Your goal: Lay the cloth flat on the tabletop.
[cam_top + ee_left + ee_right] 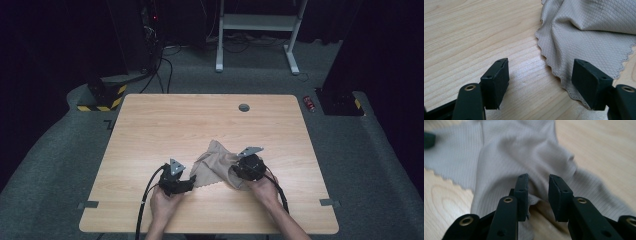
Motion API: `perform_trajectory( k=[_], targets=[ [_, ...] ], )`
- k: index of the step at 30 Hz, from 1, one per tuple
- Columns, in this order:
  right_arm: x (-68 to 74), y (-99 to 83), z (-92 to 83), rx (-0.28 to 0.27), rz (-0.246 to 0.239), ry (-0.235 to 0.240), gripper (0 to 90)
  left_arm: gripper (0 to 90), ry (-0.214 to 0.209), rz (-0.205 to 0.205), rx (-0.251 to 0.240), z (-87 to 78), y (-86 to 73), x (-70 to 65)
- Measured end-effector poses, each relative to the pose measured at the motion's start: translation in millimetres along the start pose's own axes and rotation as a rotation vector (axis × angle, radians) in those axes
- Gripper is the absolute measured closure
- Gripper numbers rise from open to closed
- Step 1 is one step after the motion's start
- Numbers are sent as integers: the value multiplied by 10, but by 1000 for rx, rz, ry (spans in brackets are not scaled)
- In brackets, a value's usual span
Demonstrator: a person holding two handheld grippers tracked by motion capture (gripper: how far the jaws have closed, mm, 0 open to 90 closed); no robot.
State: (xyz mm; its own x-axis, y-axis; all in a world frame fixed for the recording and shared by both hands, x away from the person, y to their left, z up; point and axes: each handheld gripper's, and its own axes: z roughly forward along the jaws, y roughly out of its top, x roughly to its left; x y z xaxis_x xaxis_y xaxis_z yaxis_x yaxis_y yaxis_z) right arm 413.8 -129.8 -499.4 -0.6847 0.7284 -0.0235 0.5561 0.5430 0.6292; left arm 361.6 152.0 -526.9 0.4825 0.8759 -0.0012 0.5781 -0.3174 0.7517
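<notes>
A beige microfibre cloth [216,163] lies rumpled near the bench's [150,125] front edge – between both hands. The left claw [540,80] gapes wide at its scalloped hem, holding nothing; the right claw [538,195] stands slightly parted over a raised fold, not gripping, probably to re-pinch and spread it

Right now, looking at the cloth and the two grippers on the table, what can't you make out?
- High view: the jaws of the left gripper and right gripper are too small and dark to read.
- Right gripper view: the cloth is blurred; whether a fold still touches the pads is unclear.
- Left gripper view: the cloth's far side is cut off by the top and right edges.
- High view: the cloth's near right corner is hidden under the right gripper.
</notes>
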Motion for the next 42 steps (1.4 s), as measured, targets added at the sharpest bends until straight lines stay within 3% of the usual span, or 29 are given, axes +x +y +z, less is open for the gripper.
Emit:
perform_trajectory(
  k=[4, 6, 8, 9, 12, 15, 19, 25, 28, 29, 30, 31, 34, 37, 42],
  targets=[
    [-33, -113, -18, 17, -27, -35, 879, 304, 1, 1, 0, 0, 0, -1],
    [-86, -138, -34, 16, -24, -56, 884, 305, 0, -1, -1, 0, -1, -4],
    [-219, -158, -66, 3, 17, -79, 880, 343, -6, 5, -6, -6, -5, -11],
    [-219, -158, -66, 3, 17, -79, 880, 343, -6, 11, -6, -9, -6, -10],
    [-259, -174, -135, -29, 40, -83, 807, 350, -5, 8, -10, -11, -9, -16],
    [-180, -202, -241, -59, 31, -68, 765, 348, -5, 0, -8, -17, -14, -19],
    [35, -305, -387, -94, -8, -7, 737, 385, -16, -14, -35, -83, -56, -24],
    [199, -487, -336, -76, -28, 25, 648, 470, -34, 64, -9, -164, -80, -210],
    [245, -516, -311, -65, -33, 54, 608, 586, -66, 57, -1, -134, -72, -214],
    [284, -528, -309, -60, -52, 50, 656, 682, -78, 69, 6, -134, -57, -221],
    [284, -528, -309, -60, -52, 50, 656, 713, -78, 69, 6, -134, -57, -221],
    [299, -534, -306, -55, -65, 48, 707, 713, -82, 81, 9, -133, -48, -232],
    [295, -548, -294, -56, -91, 22, 887, 870, -102, 119, 30, -132, -19, -260],
    [274, -537, -324, -72, -92, 8, 894, 891, -109, 140, 42, -137, 1, -247],
    [174, -490, -492, -115, -73, -15, 894, 897, -142, 113, 13, -271, 20, -150]
  ],
)
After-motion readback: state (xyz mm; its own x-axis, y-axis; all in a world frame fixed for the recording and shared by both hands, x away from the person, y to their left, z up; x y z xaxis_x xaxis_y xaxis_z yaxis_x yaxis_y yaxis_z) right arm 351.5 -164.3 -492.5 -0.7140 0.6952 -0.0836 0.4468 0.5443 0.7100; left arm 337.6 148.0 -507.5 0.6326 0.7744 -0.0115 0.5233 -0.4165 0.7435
